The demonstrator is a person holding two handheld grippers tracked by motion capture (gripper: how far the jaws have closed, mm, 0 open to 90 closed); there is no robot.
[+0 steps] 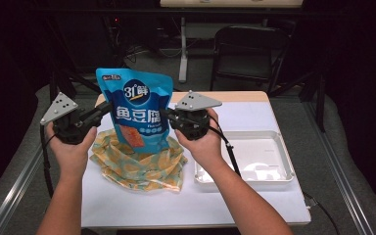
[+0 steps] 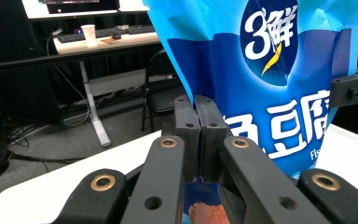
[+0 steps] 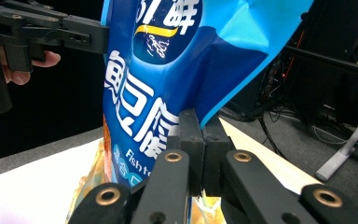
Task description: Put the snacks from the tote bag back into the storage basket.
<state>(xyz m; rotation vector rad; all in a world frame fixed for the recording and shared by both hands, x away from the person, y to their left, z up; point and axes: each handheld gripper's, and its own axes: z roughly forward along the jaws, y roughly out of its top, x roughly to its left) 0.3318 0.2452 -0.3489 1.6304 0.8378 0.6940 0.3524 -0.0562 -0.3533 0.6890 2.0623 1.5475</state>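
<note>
- Pouch (image 1: 136, 110): a glossy blue plastic stand-up bag with white lettering and an orange food picture low on its front; it stood upright, held up between the two grippers above the cloth, its film creased and puckered near the top.
- Left gripper (image 1: 108, 108): its black jaws were pressed together on the pouch's left side seam; in the left gripper view (image 2: 200, 122) the thin edge of the film ran between the flat pads.
- Right gripper (image 1: 165, 116): its jaws were likewise clamped shut on the pouch's right edge, seen close in the right gripper view (image 3: 200, 133).
- Cloth (image 1: 139, 166): a soft, crumpled fabric in yellow and pale green, lying in loose folds on the surface just beneath the pouch.
- Tray (image 1: 284, 164): a shallow white rectangular dish with rounded corners and a raised rim, set to the right of the cloth; nothing lay in it.
- Surface (image 1: 142, 208): a flat white top with a light wooden edge at the far side.
</note>
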